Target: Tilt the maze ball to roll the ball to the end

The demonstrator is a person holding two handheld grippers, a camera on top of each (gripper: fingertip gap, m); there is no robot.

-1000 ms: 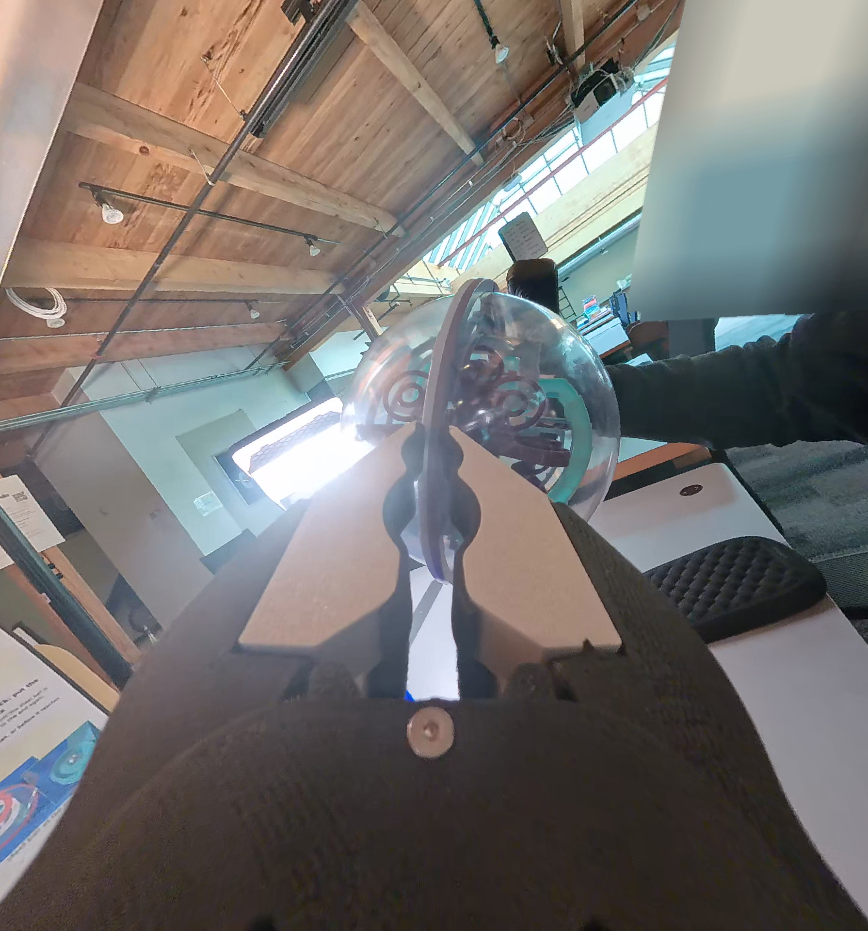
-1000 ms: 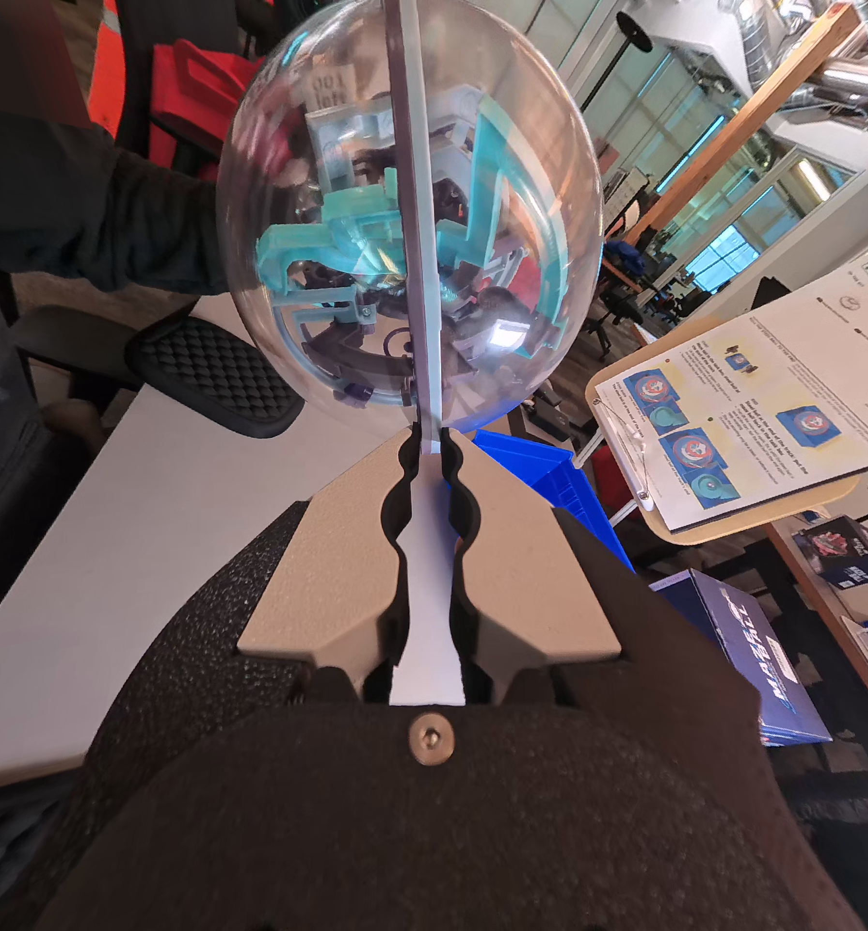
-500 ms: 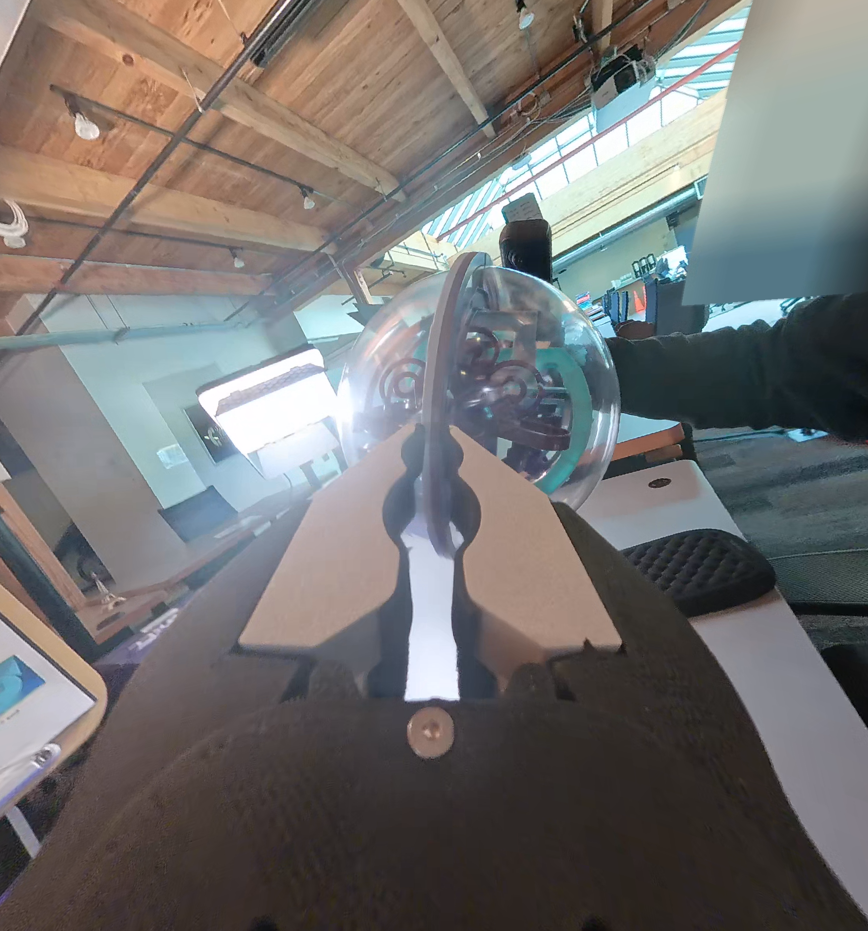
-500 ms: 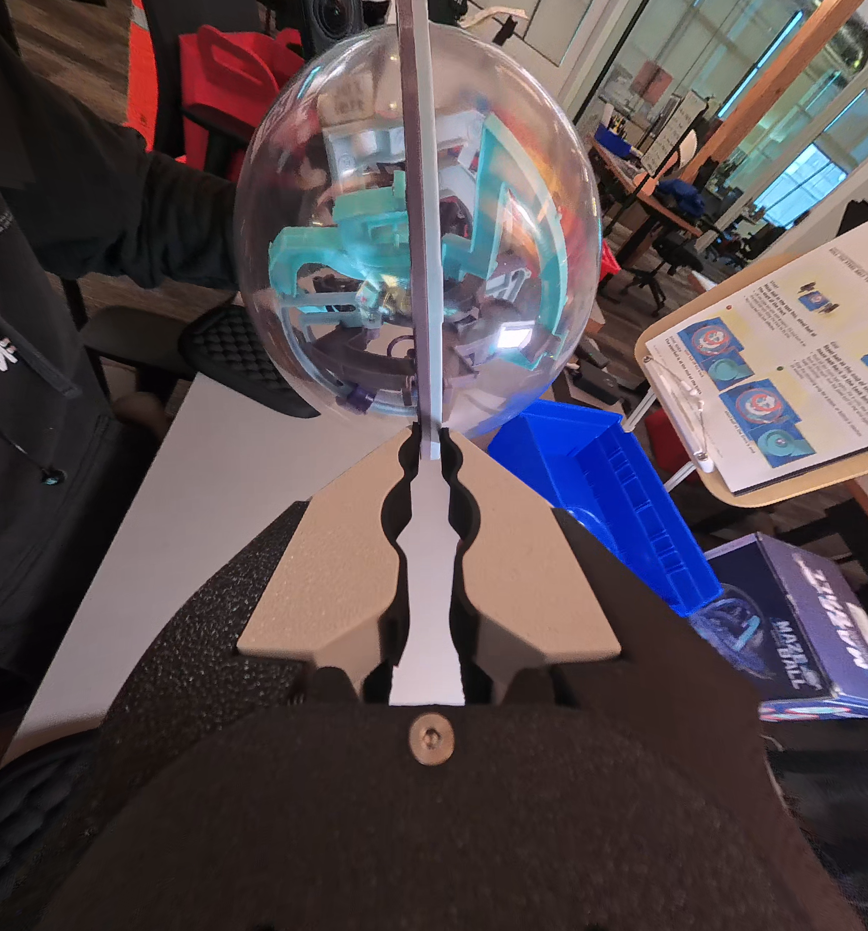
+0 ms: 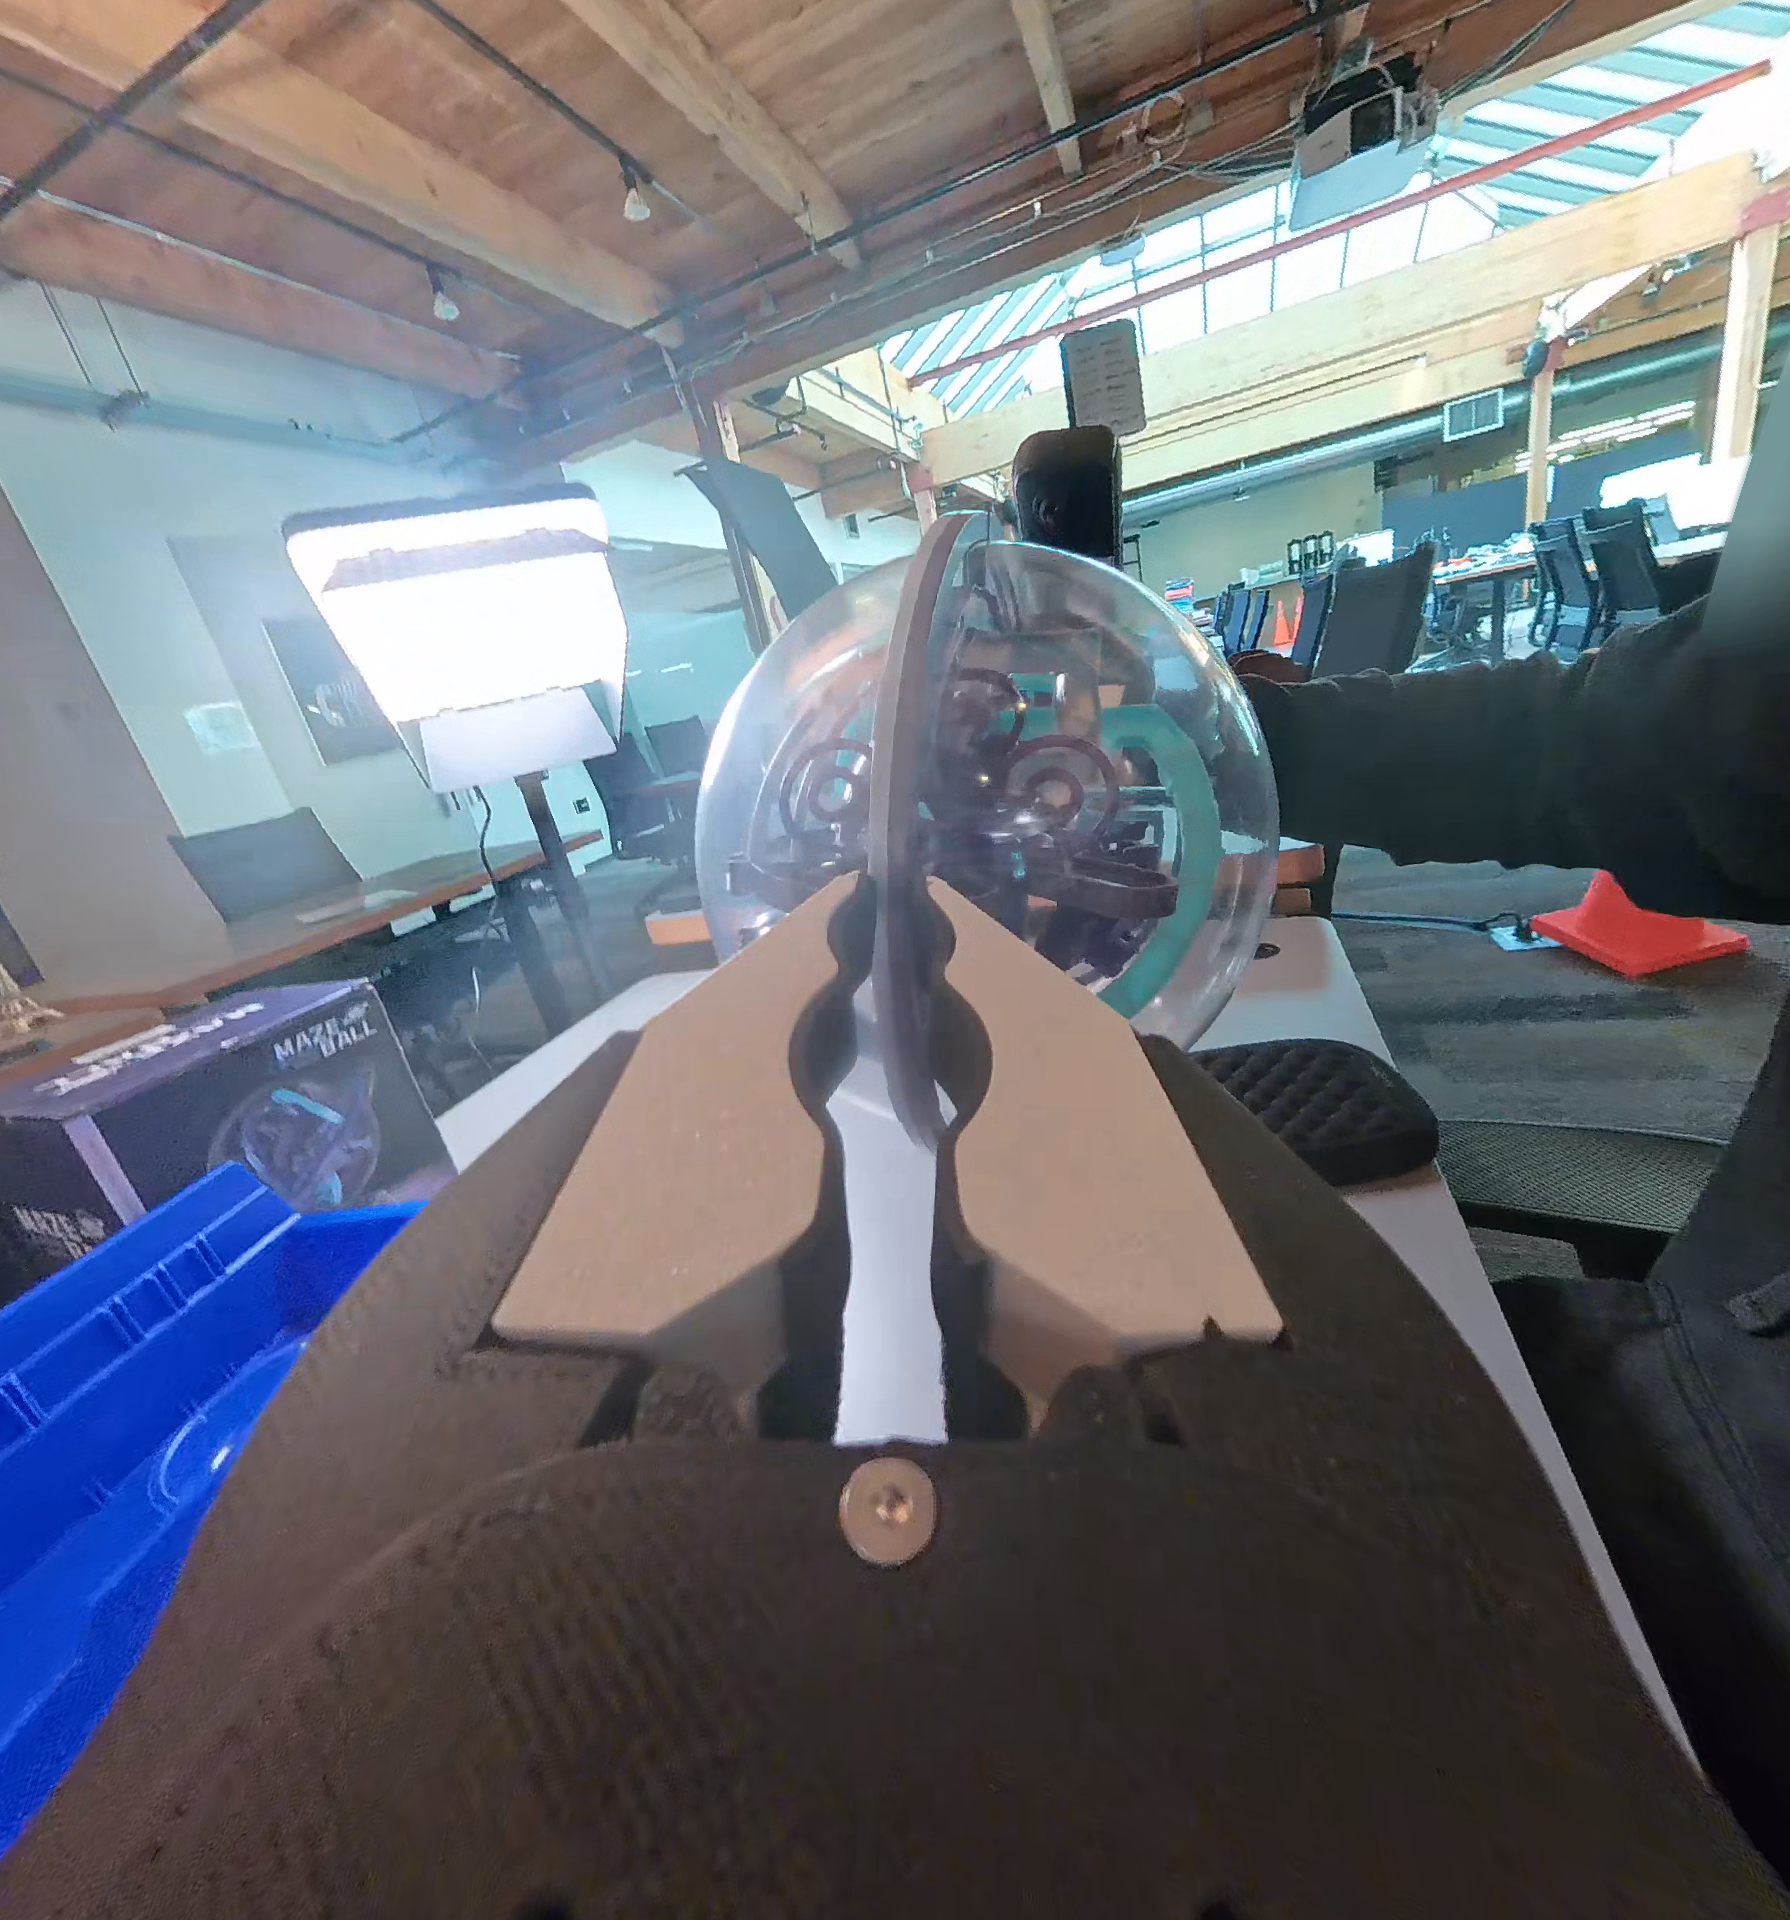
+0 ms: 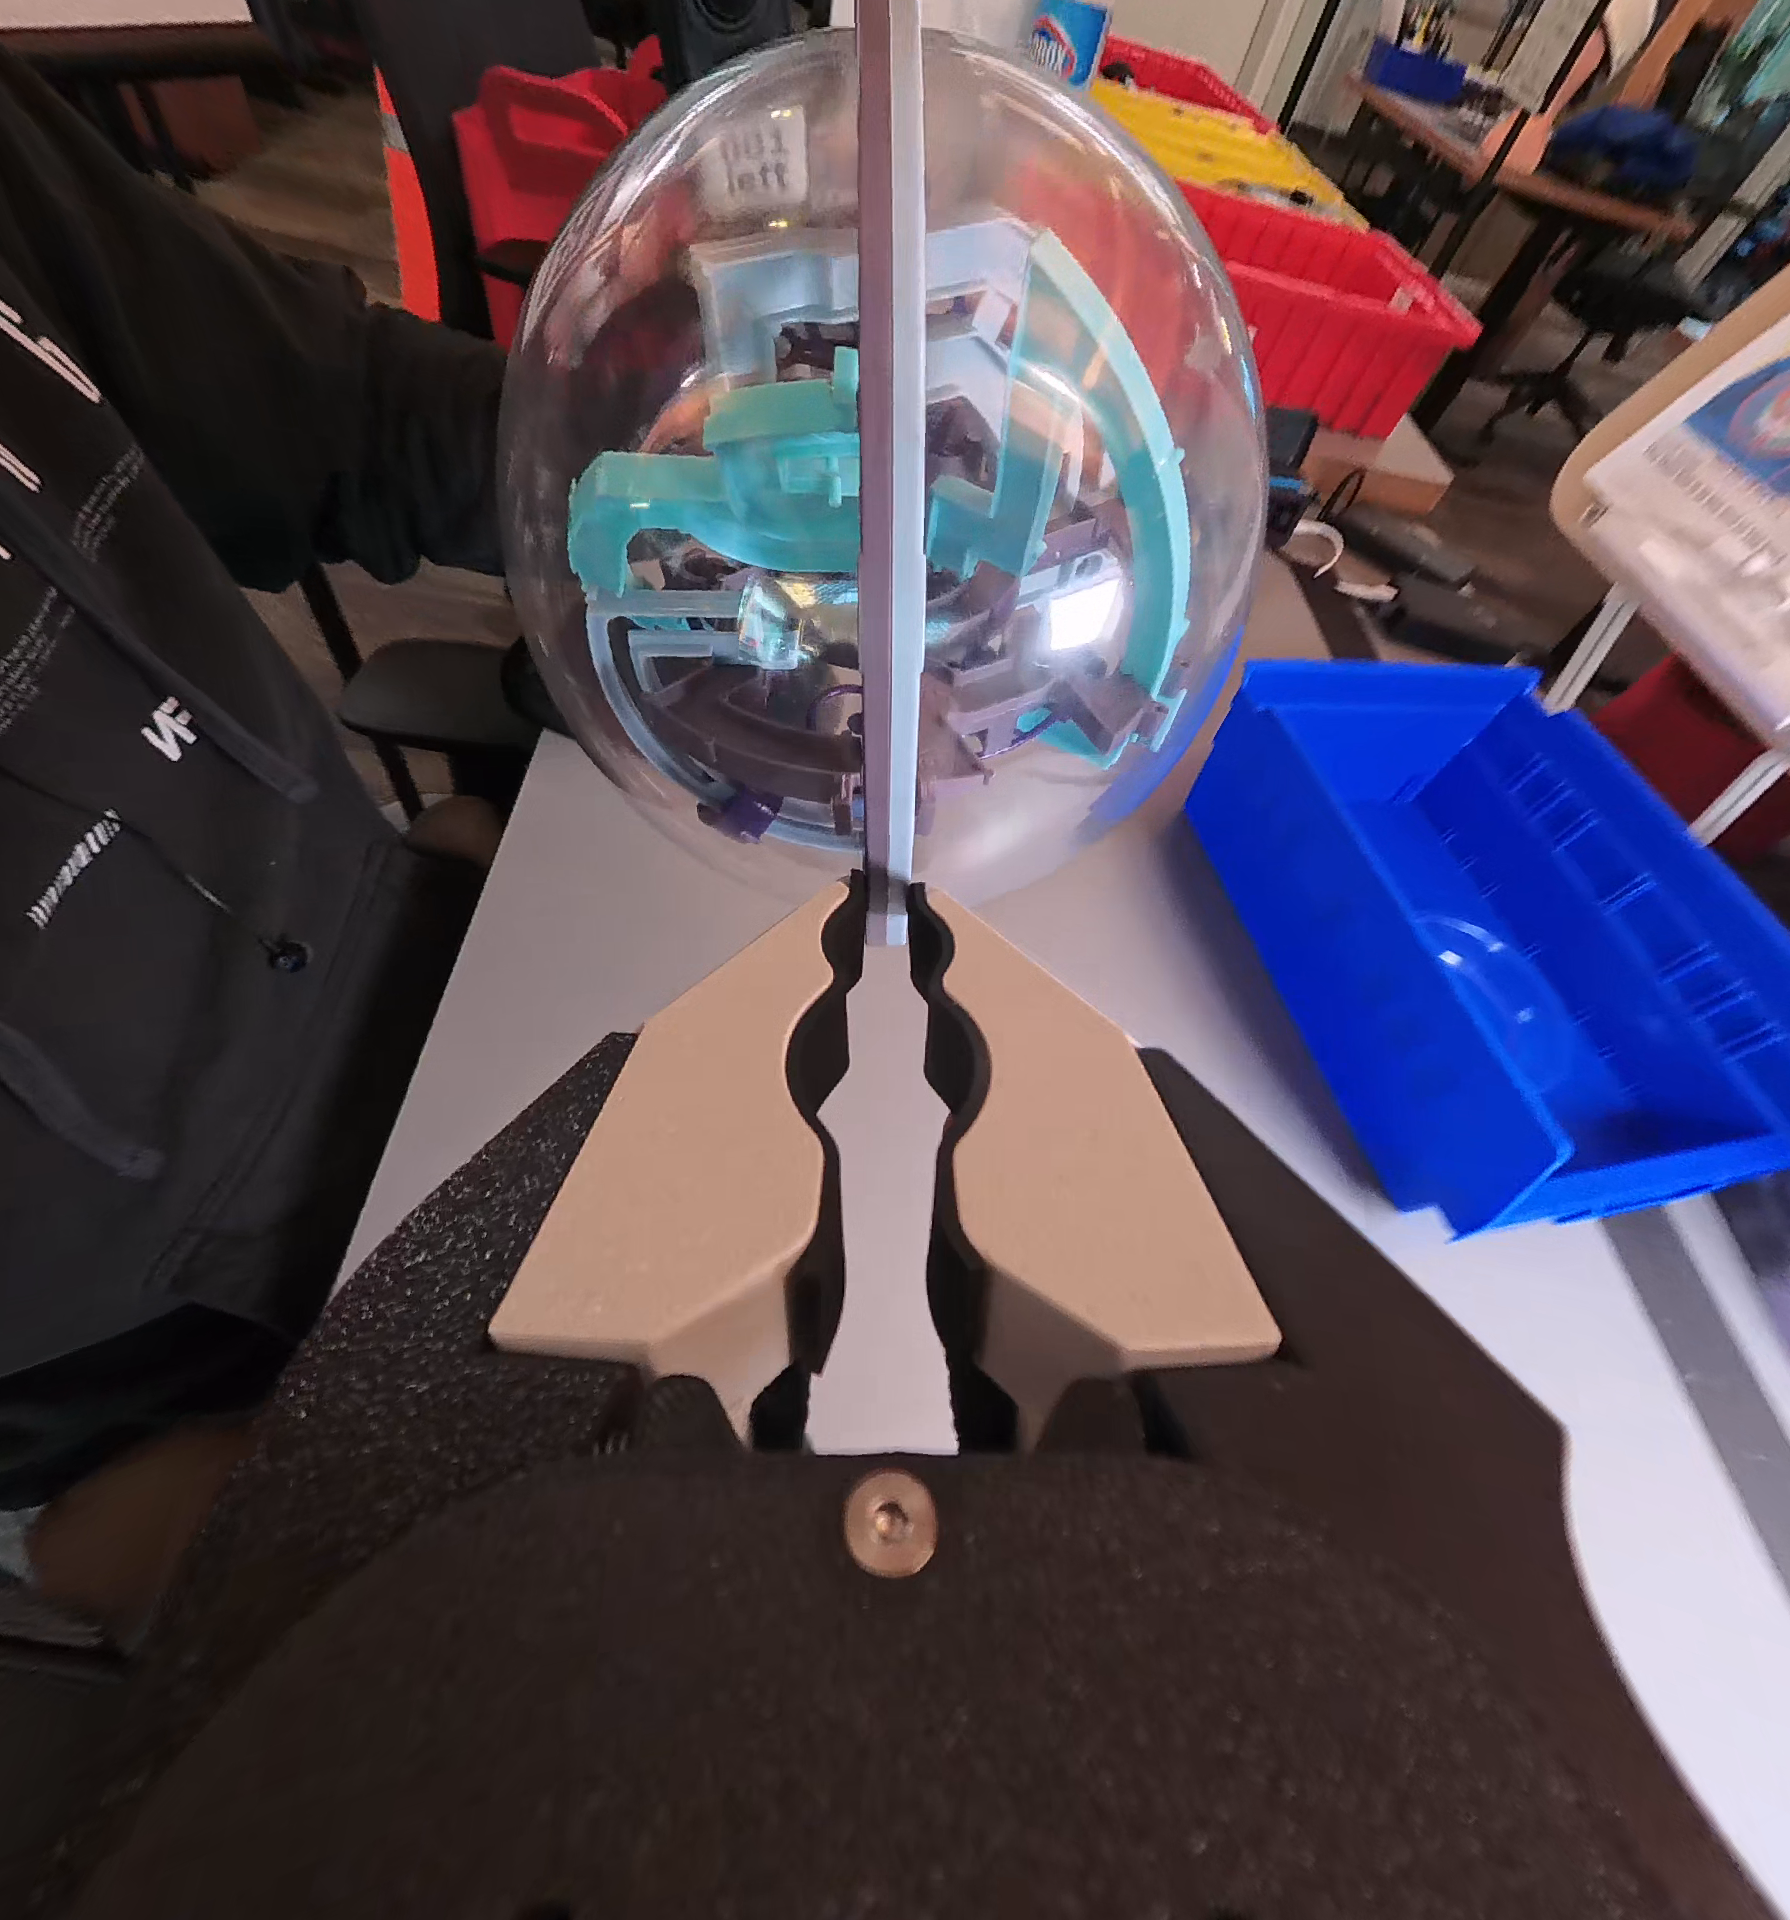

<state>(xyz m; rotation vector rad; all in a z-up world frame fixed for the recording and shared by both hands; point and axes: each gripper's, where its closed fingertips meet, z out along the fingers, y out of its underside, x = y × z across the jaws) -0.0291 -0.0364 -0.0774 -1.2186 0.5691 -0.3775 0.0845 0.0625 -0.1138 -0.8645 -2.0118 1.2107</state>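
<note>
- 1 maze ball (image 6: 1026,468), a clear sphere with teal and dark tracks inside and 1 grey rim band (image 6: 891,520) round it.
- 2 tools: the left tool (image 5: 893,894) and the right tool (image 6: 886,904), each clamped on that rim band.
- 1 white bench (image 6: 610,935).
- 1 blue bin (image 6: 1493,935) on the bench.
- 1 dark printed box (image 5: 195,1091) beyond the blue bin in the left wrist view.
- At least 2 red bins (image 6: 1327,301) and 1 yellow bin (image 6: 1192,135) in the background.
- 1 clipboard with printed sheets (image 6: 1743,499).
- 1 black armrest pad (image 5: 1317,1112).
- 1 person in dark clothing (image 6: 91,727).
</note>
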